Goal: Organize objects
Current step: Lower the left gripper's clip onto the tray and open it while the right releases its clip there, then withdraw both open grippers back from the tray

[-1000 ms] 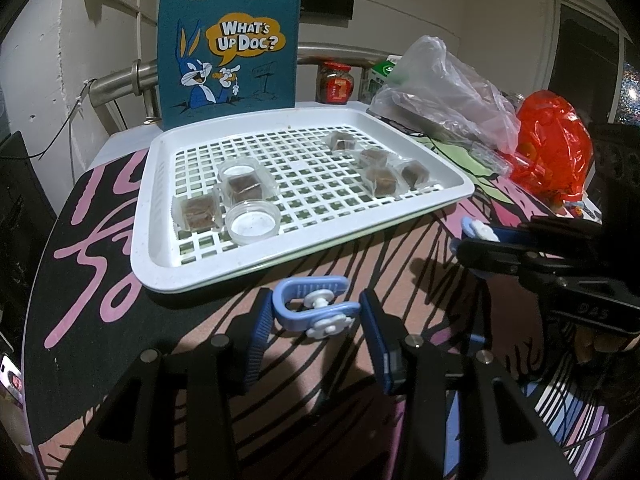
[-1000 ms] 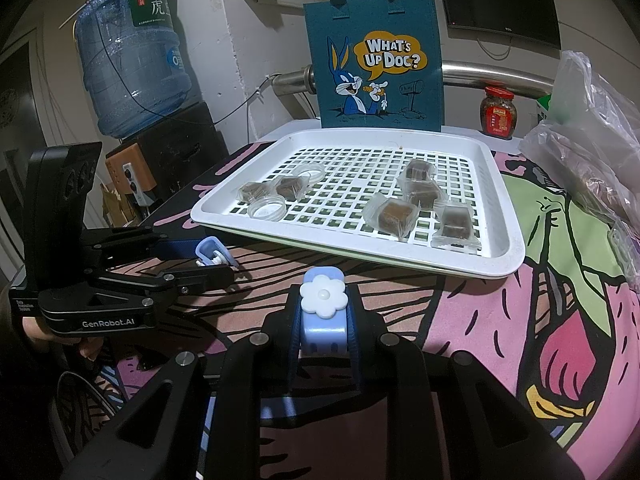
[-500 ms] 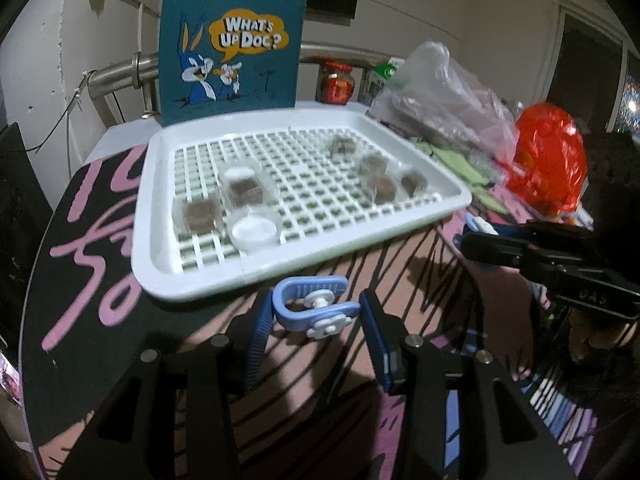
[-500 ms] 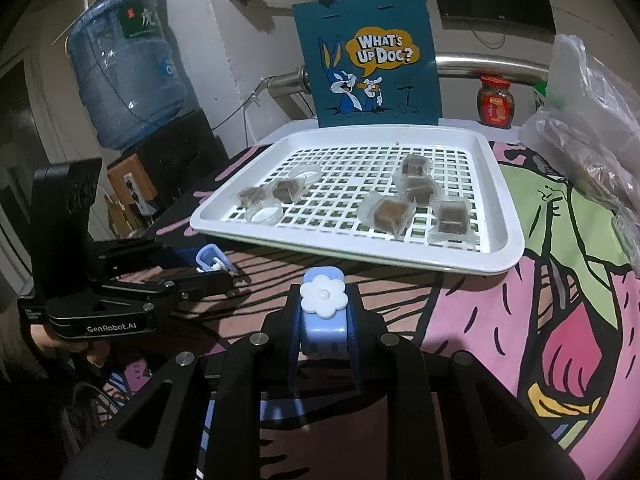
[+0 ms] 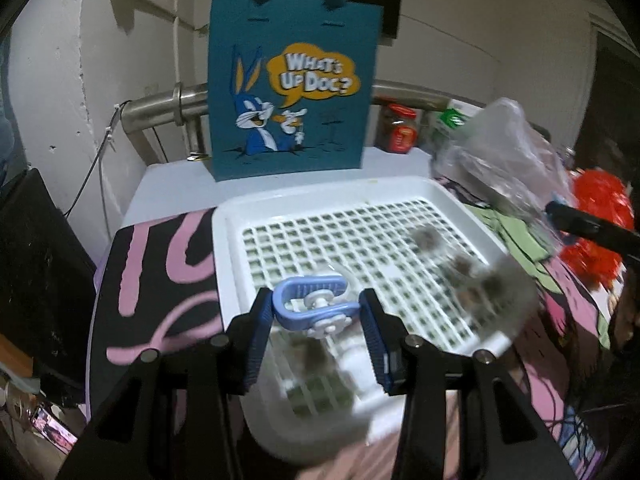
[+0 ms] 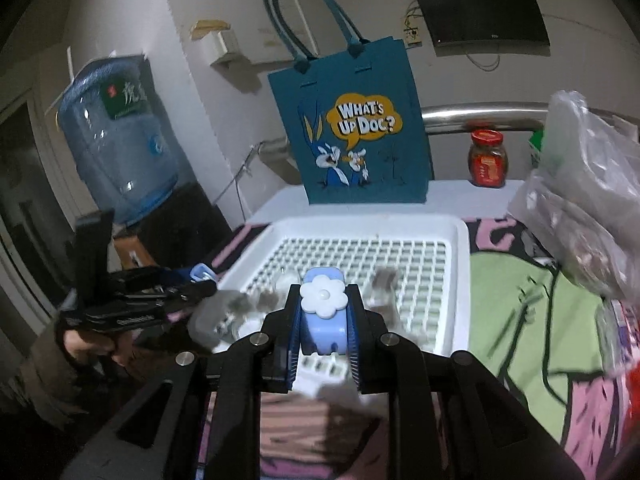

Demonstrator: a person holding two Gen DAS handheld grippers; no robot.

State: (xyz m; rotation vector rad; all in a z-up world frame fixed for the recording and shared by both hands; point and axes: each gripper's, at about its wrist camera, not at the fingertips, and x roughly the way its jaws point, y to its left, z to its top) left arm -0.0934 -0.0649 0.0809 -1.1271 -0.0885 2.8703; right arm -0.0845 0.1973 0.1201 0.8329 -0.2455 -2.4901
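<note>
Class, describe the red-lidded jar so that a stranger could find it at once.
Start at the teal Bugs Bunny tote bag standing behind the white slotted tray. Just right of it stands the jar: the only upright glass container, with red lid and label.

Your tray (image 6: pixel 456 264) lies on the tabletop (image 6: pixel 516 312); small packets (image 5: pixel 426 238) rest inside it, too blurred to count; the tote bag (image 6: pixel 360 136) stands upright behind the tray; a jar (image 6: pixel 487 159) sits right of the bag; a plastic bag (image 6: pixel 580 208) lies right of the tray; a water bottle (image 6: pixel 116 140) stands far left.
</note>
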